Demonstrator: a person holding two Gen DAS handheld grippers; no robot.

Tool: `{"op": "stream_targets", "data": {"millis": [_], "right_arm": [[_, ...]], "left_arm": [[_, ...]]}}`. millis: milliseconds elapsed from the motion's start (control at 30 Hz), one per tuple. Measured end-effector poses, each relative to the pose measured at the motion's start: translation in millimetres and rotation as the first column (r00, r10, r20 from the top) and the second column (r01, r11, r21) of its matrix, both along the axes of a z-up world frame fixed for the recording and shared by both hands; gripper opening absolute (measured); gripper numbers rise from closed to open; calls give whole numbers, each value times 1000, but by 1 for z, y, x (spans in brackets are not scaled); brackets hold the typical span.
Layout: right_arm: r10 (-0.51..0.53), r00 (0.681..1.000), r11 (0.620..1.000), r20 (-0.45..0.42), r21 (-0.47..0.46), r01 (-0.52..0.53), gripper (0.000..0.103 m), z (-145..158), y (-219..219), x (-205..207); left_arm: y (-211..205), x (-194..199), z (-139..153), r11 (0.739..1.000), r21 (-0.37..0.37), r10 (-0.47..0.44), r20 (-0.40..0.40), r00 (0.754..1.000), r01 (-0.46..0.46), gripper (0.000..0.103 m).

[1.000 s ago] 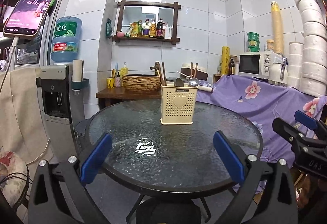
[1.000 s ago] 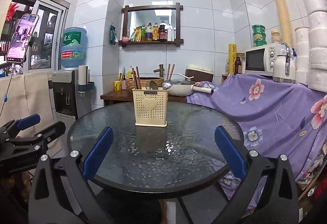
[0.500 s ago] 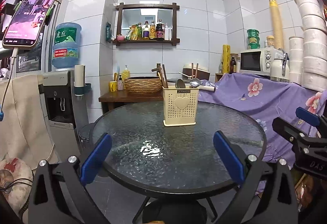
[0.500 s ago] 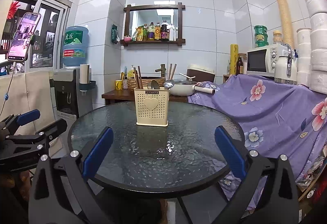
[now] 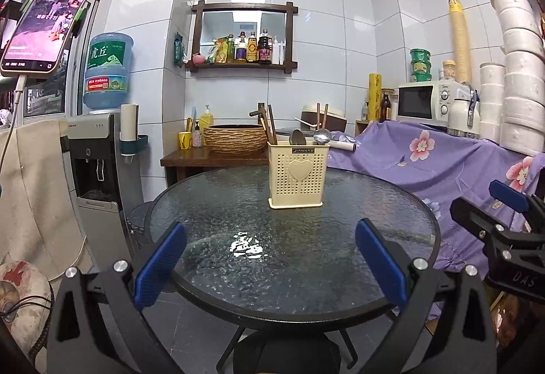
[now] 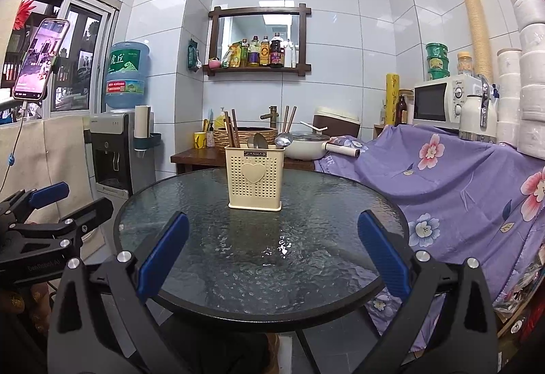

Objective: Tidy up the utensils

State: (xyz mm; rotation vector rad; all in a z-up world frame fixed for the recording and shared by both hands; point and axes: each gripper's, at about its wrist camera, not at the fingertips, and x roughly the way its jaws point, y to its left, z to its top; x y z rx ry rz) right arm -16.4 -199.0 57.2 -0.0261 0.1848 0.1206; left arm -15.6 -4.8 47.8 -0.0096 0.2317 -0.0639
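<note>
— Both grippers first: our left gripper (image 5: 270, 258) hangs spread wide at the near edge of the round glass table (image 5: 211, 203), nothing between its blue pads (image 5: 160, 263). Our right gripper (image 6: 272, 254) is the same, jaws apart and empty, with the left one showing at its far left.

— And the utensils?

— All standing in the cream utensil holder (image 6: 254, 178), which sits upright on the far half of the table, well apart from both of us. Wooden chopsticks (image 6: 232, 128) lean in its left side, a second pair (image 6: 289, 118) rises toward the right, and two metal spoons (image 6: 258, 141) poke up in the middle.

— How will they handle, do we think?

— We judge the chopsticks light, stiff and thin, so they could roll or twist in the pads; we would take them near the exposed top ends. The spoons look smooth and slippery, best pinched on the neck below the bowl. The perforated plastic holder seems light and may slide or tip on the glass if we tug sideways.

— Any writing?

— A dark label on the holder reads JIANHAO, above a raised heart. The water jug (image 6: 126, 77) at far left carries Chinese characters we read as 虎丘. Small print on the gripper bodies is too unclear to read fully.
</note>
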Motion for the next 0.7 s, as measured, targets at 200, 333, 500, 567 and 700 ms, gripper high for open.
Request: {"op": "stream_targets", "data": {"millis": [200,333,500,567,700], "right_arm": [[0,1000,1000,-2,0,0,98,0,0,2],[1,1000,1000,-4,-2,-1,98,0,1,3],[2,1000,1000,-5,-3,-2,98,-1,1,3],[0,1000,1000,-4,-3,0,98,-1,1,3],[0,1000,1000,-3,-4,0,98,0,1,2]], "left_arm": [[0,1,0,1000,7,-6,-4,1000,6,97],[0,1,1,1000,6,-3,-8,1000,3,97],[-1,2,-1,1000,3,0,-15,1000,0,97],[-1,2,-1,1000,1,-4,-20,1000,4,97],[-1,2,0,1000,-3,-7,-18,1000,7,97]]}}
